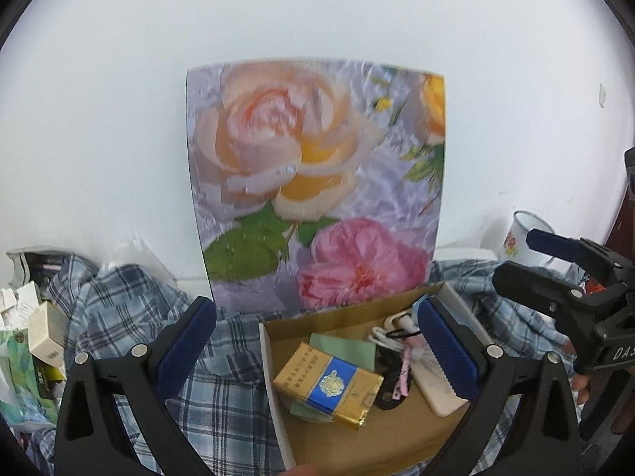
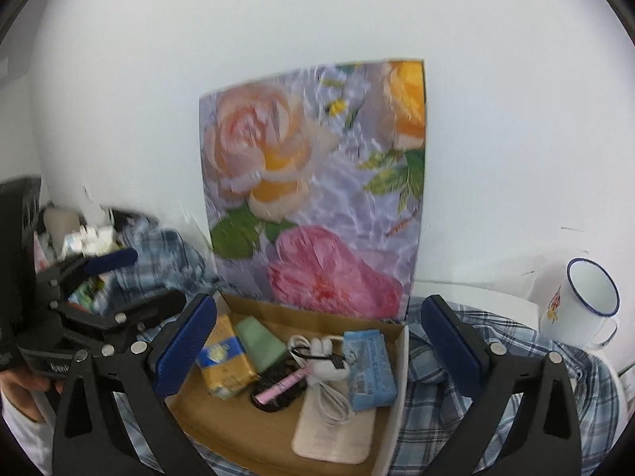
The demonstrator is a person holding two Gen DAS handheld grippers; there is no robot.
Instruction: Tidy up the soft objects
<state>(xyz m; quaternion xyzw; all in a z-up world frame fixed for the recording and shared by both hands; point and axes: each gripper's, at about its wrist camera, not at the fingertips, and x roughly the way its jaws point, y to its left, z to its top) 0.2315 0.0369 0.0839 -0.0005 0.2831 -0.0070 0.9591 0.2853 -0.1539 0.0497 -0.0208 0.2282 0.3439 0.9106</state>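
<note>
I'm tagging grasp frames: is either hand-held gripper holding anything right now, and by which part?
Nothing is held. The left hand-held gripper and the right hand-held gripper both stand wide open above the cardboard box, with no pad touching anything.

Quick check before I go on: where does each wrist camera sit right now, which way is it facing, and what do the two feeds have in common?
Left wrist: on the left gripper, looking down over the box at the wall; its open fingers show, with the right gripper at the right edge.
Right wrist: on the right gripper, same aim; open fingers, left gripper and a hand at the left edge.
Shared: box, flower panel, plaid shirt, mug.
</note>
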